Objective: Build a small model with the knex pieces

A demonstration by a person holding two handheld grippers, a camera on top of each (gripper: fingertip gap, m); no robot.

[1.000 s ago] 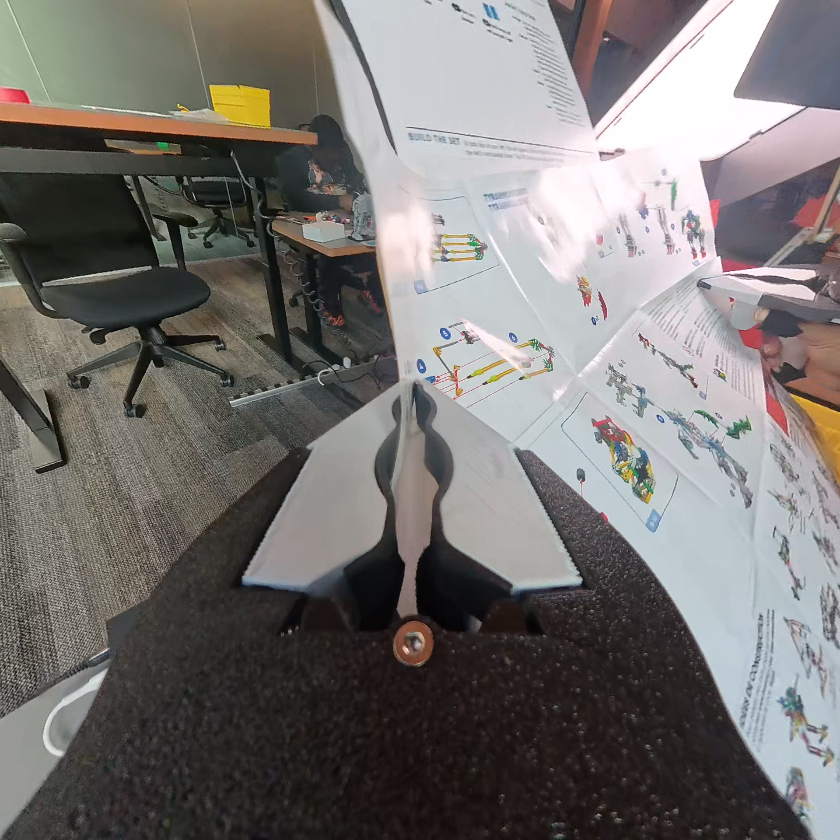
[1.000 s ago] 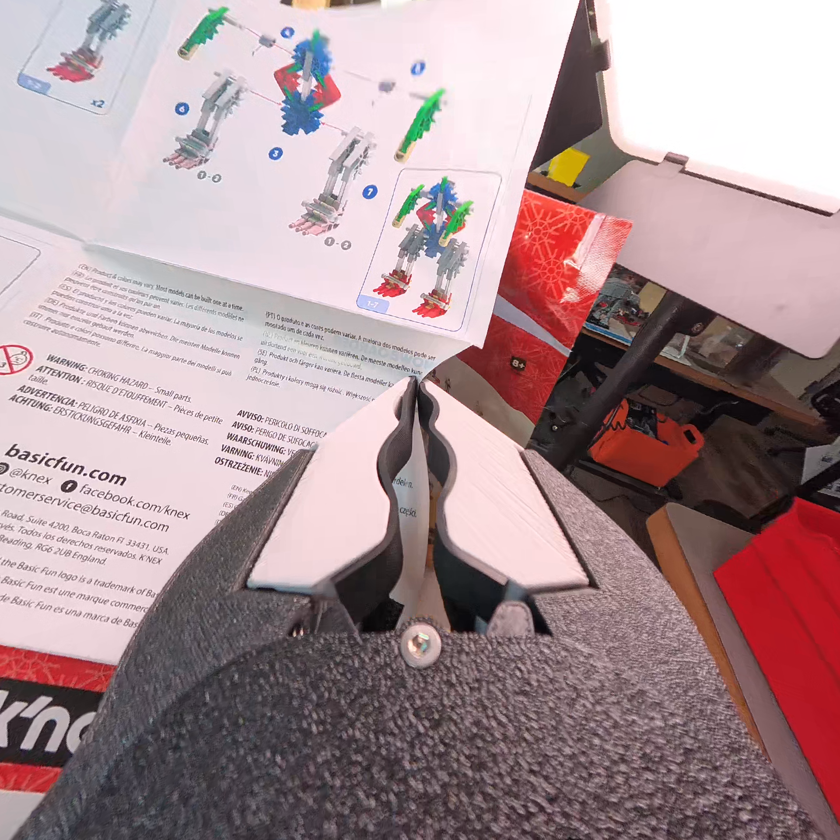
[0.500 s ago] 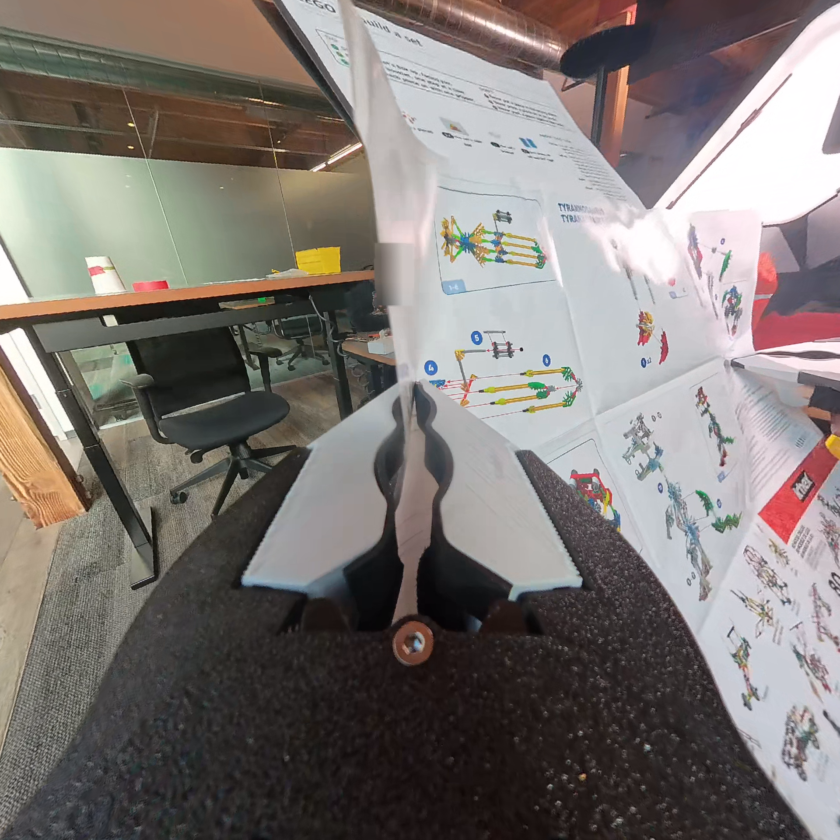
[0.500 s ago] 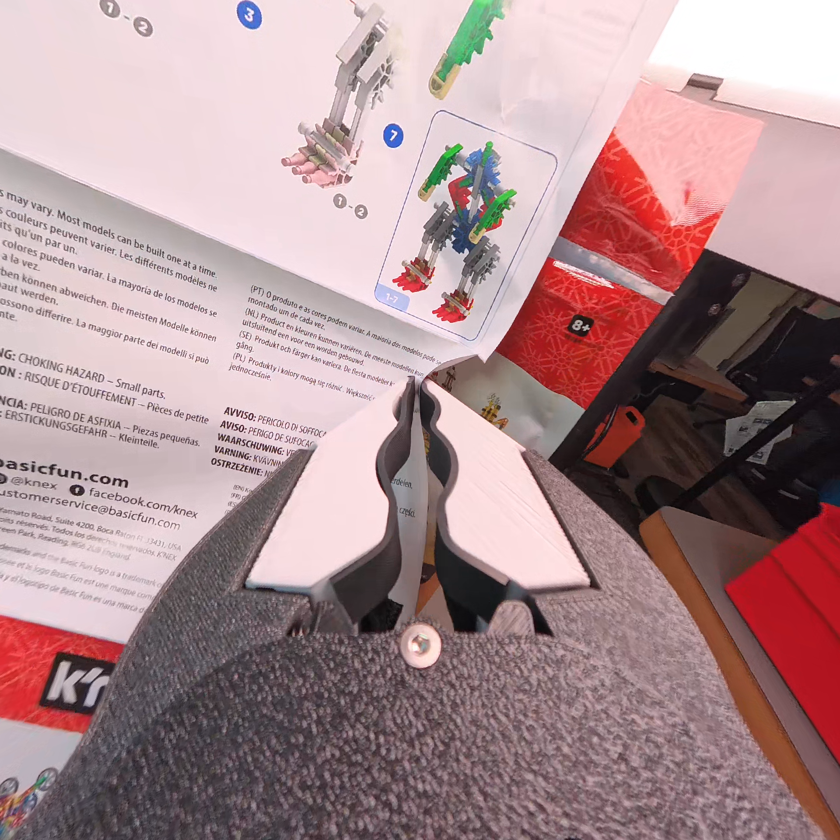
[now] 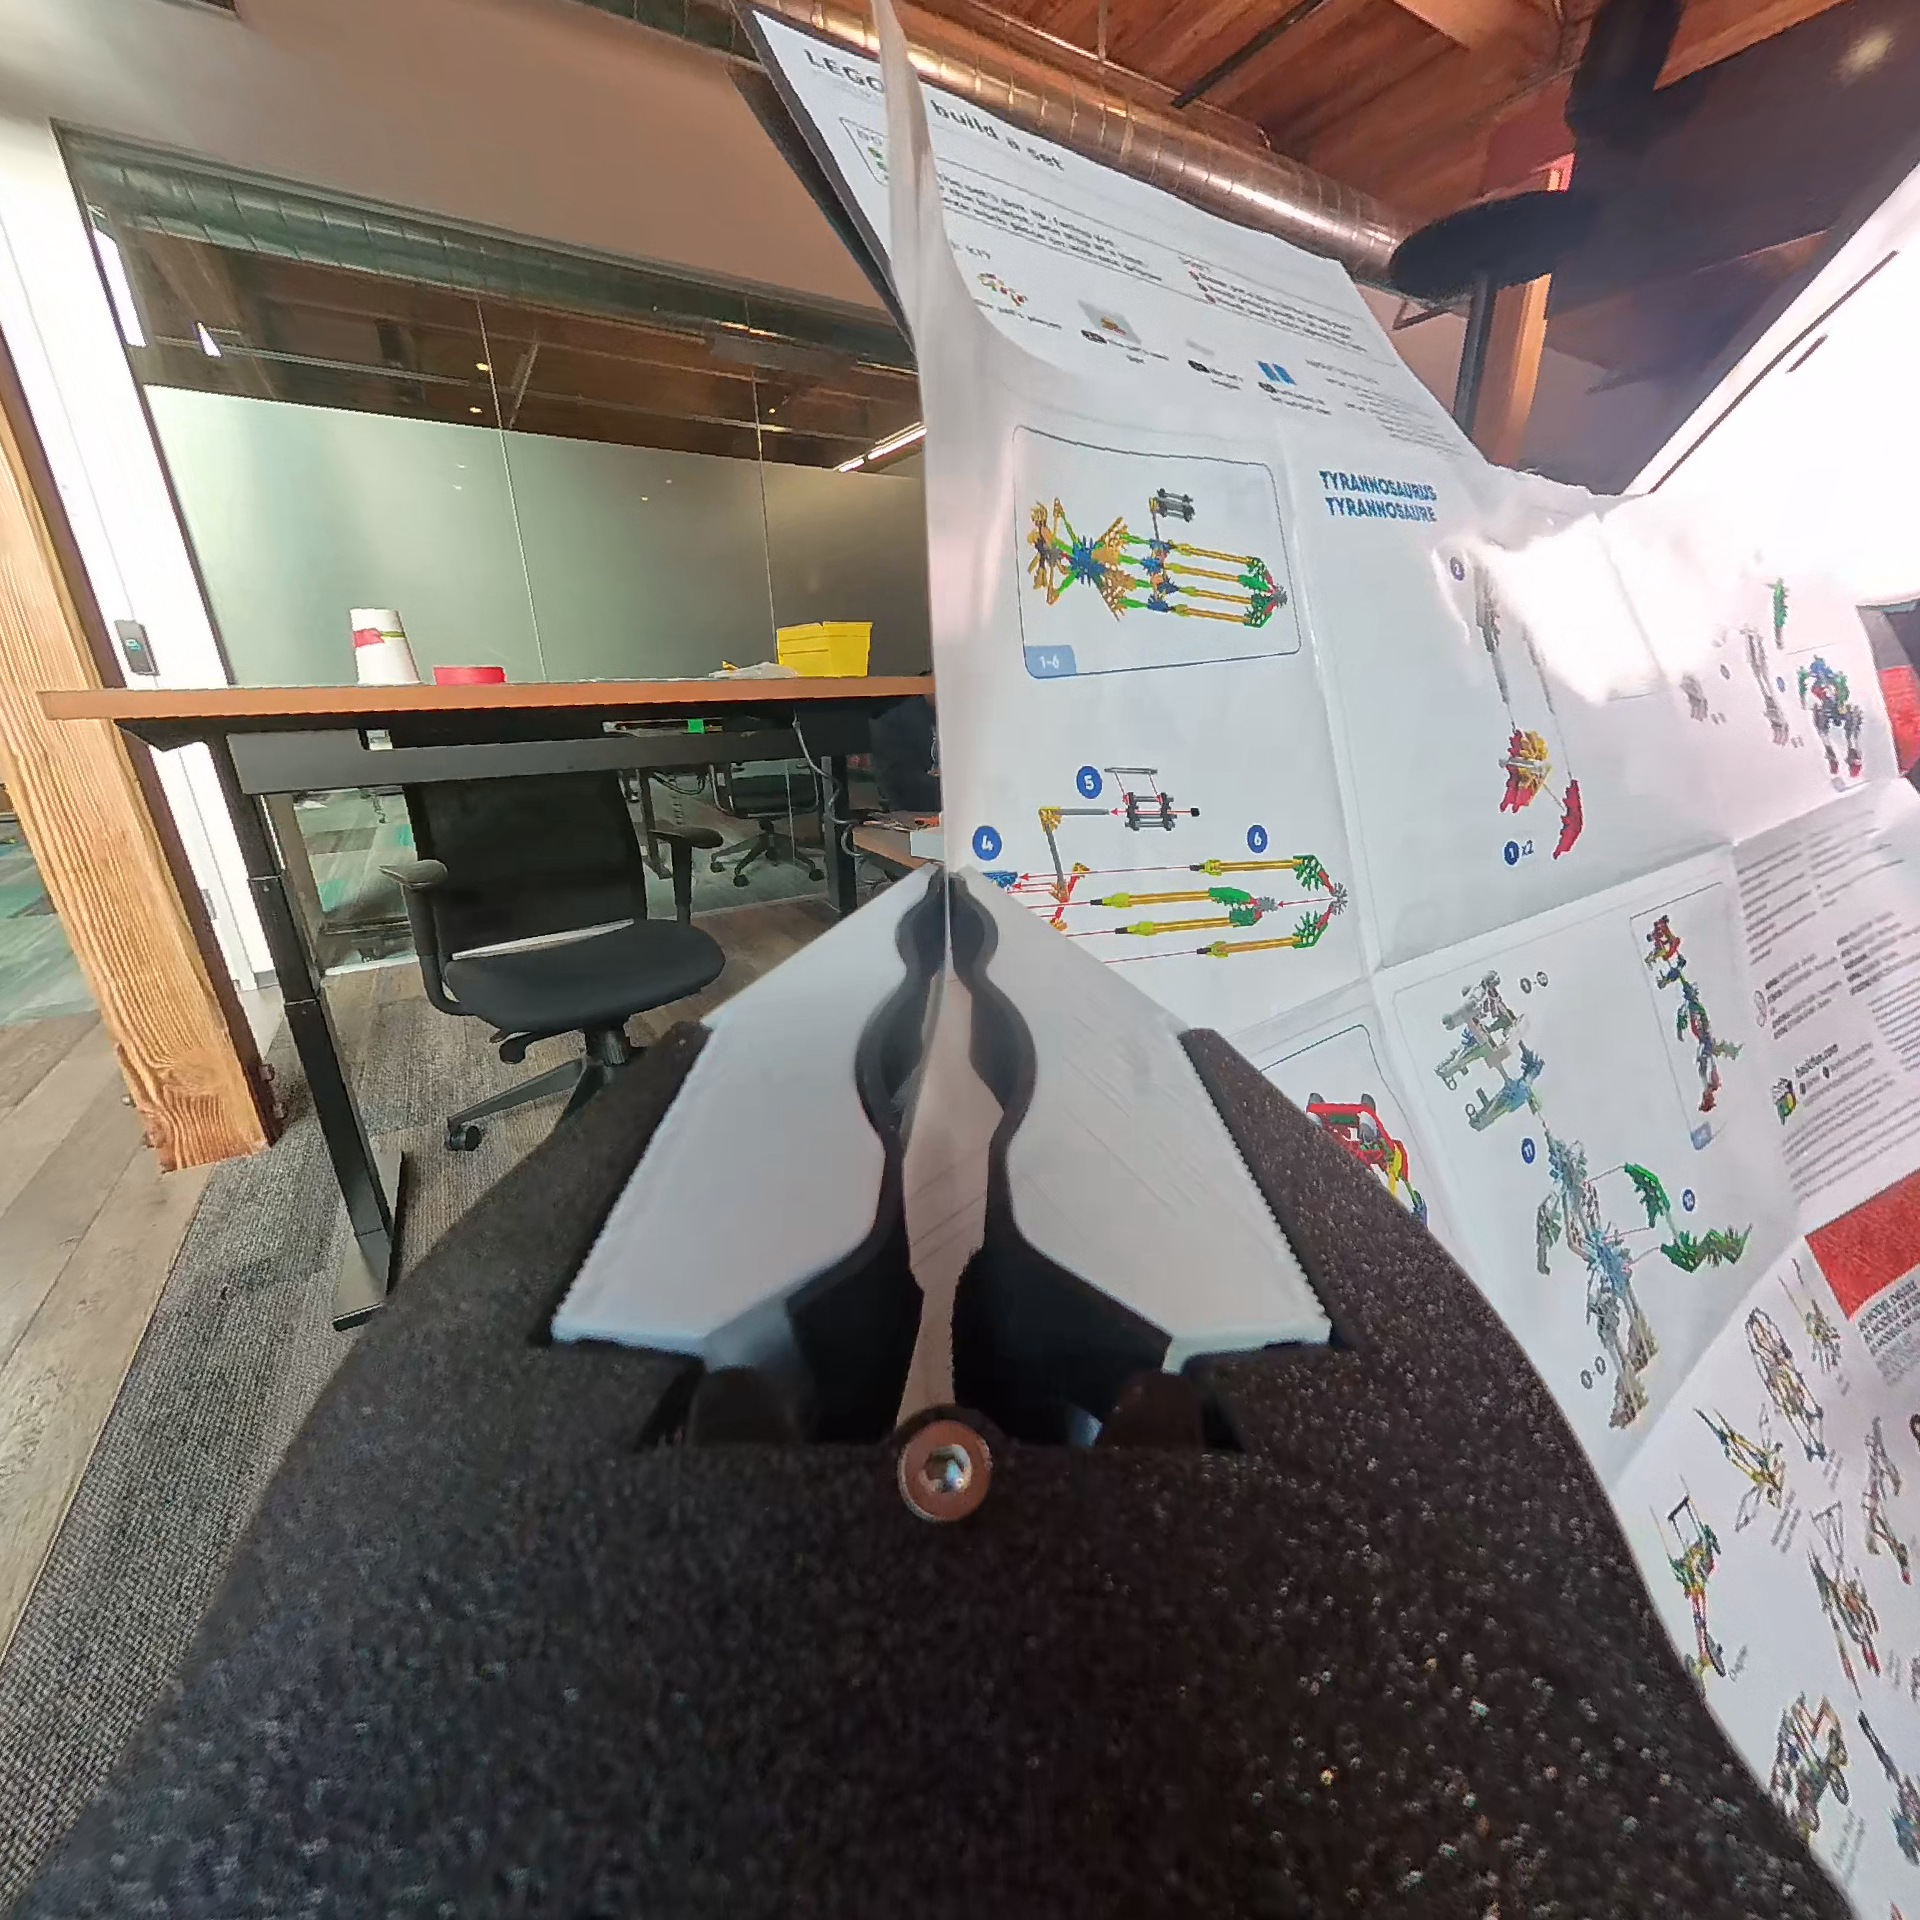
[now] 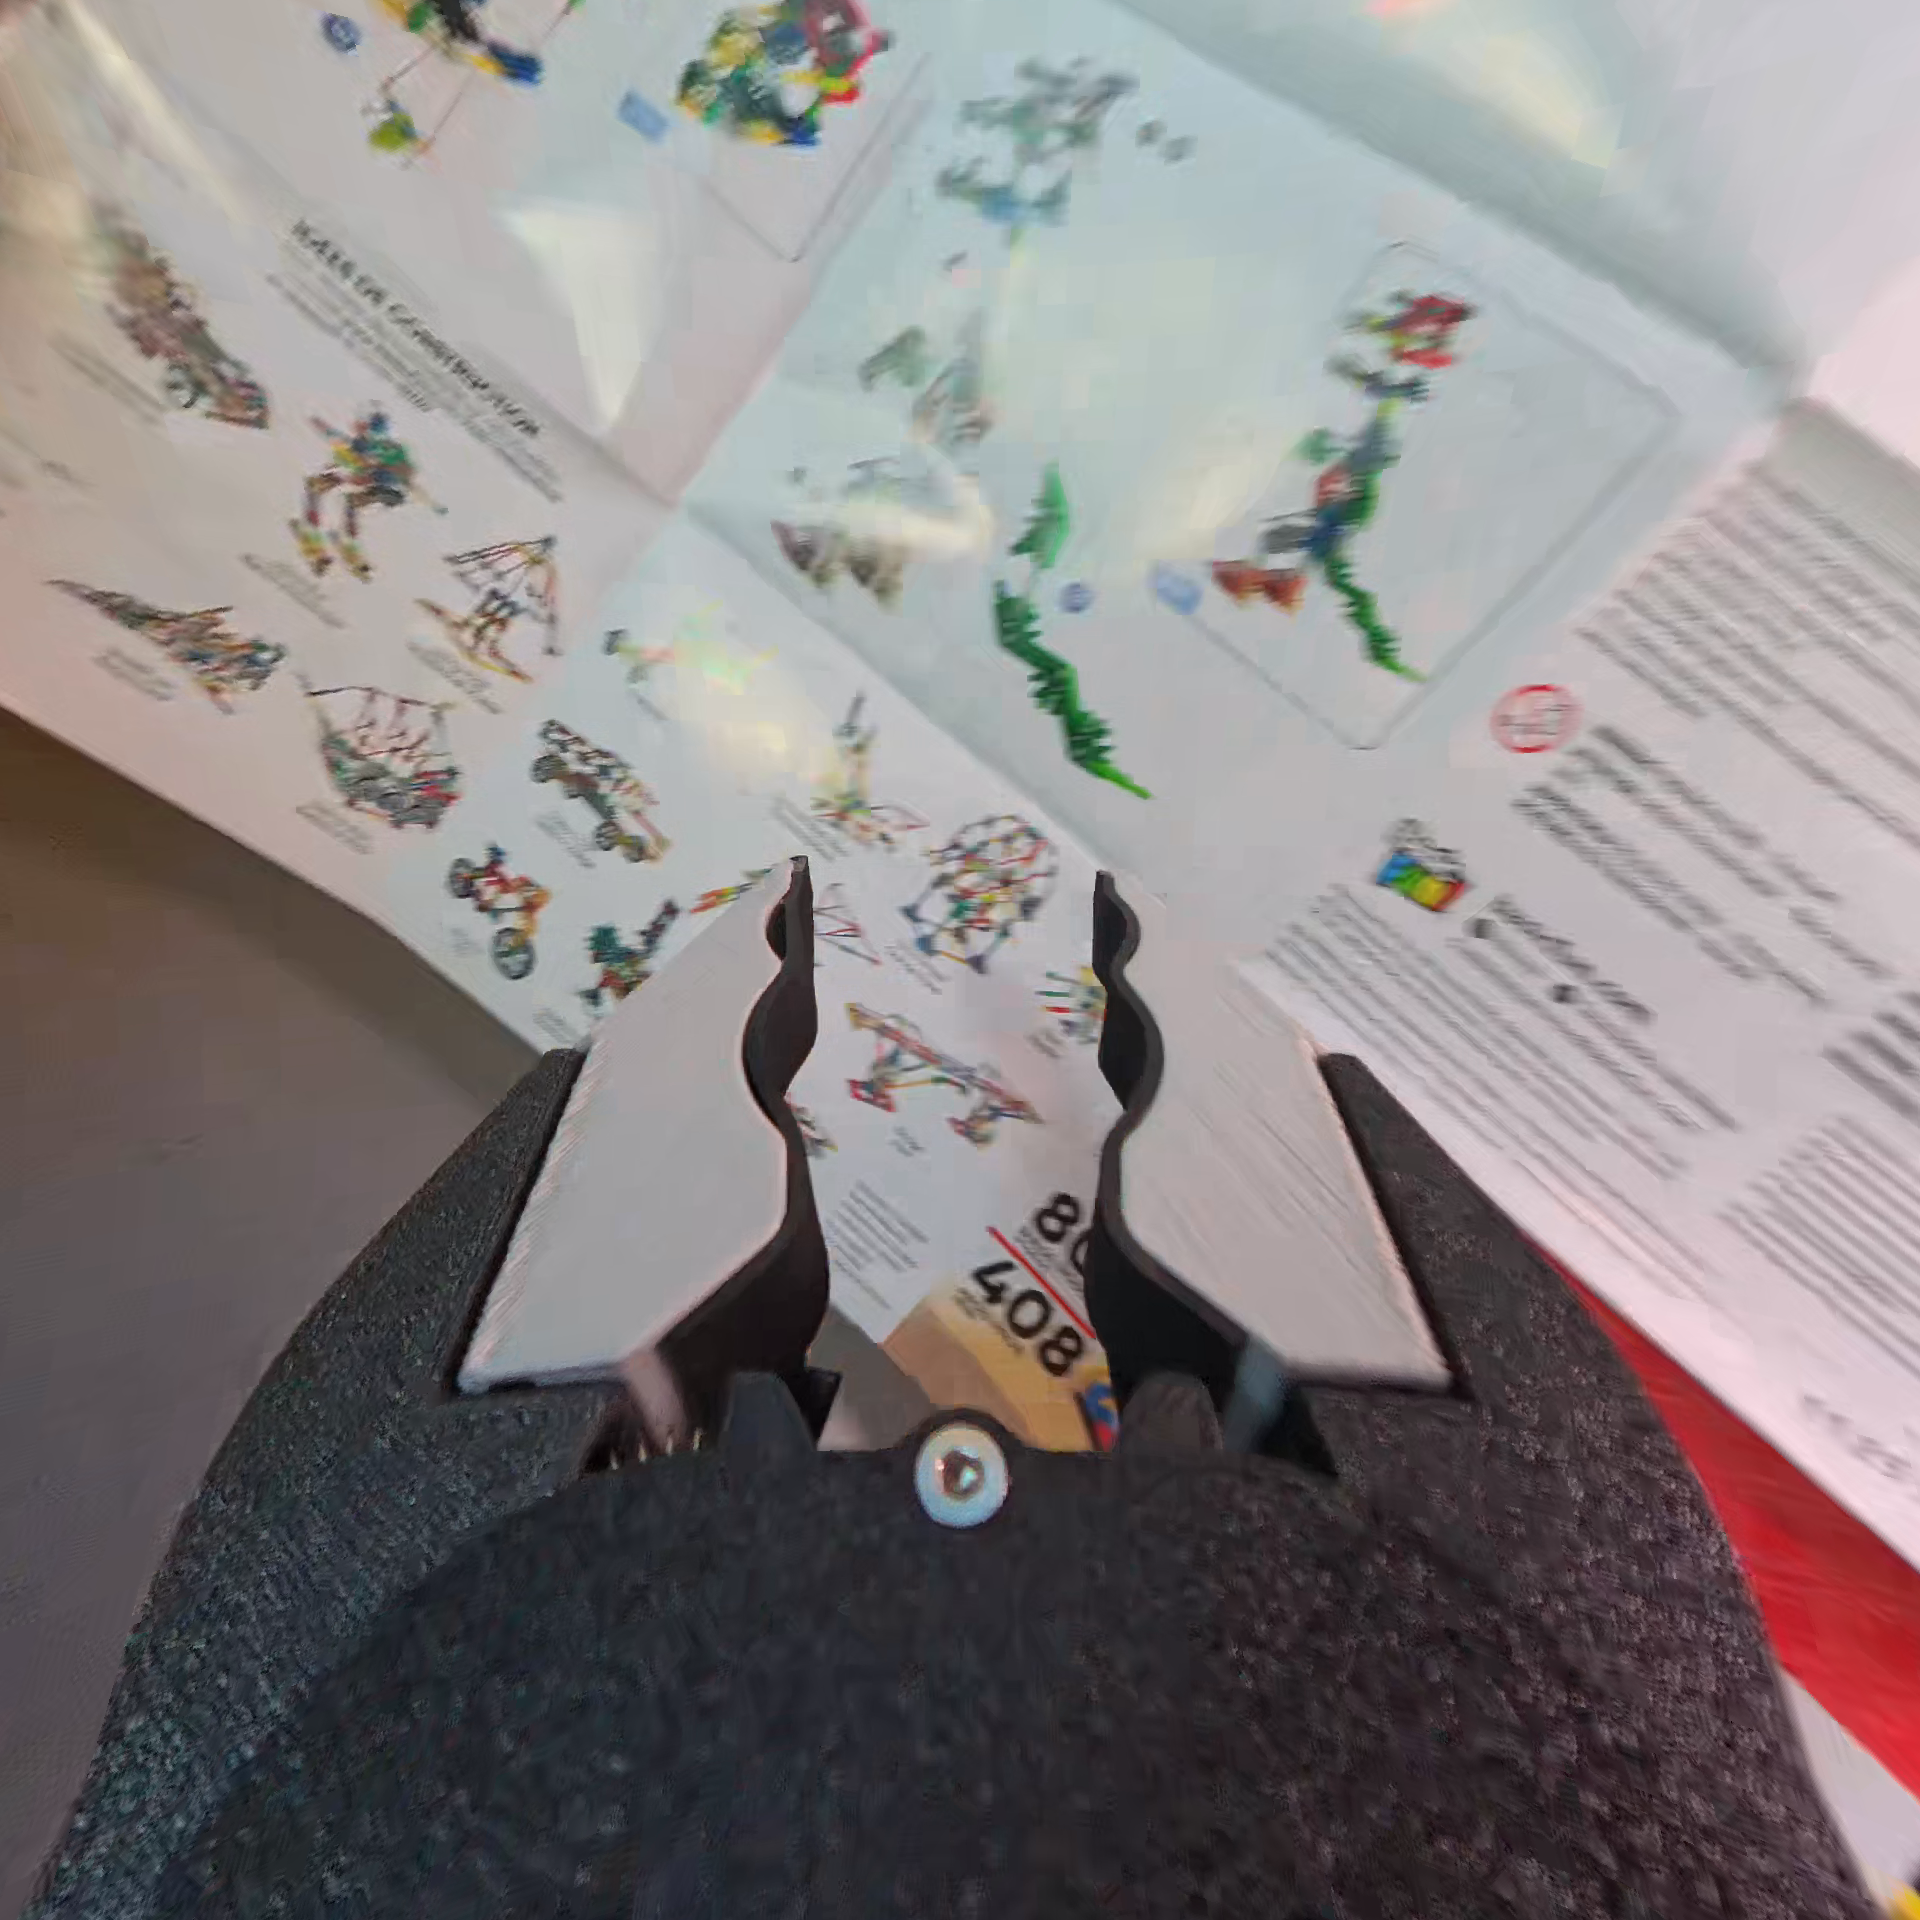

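Note:
My left gripper (image 5: 948,878) is shut on the edge of a large white instruction sheet (image 5: 1455,831) printed with coloured toy-model diagrams. The sheet stands up from the jaws and spreads away to the right, creased into panels. My right gripper (image 6: 951,883) is open and empty. It points at the printed face of the same sheet (image 6: 1039,468), which fills that view and looks blurred. The sheet is not between the right fingers.
In the left wrist view, a wooden-topped desk (image 5: 468,701) with black legs stands at the left with a black office chair (image 5: 561,956) under it, and a yellow box (image 5: 823,646) on top. A red surface (image 6: 1745,1455) shows under the sheet at the right. Spacing between my two grippers at the tips: around 35 cm.
My right gripper has let go of the sheet and opened, and now faces its printed side. My left gripper has tilted upward with the sheet still in it.

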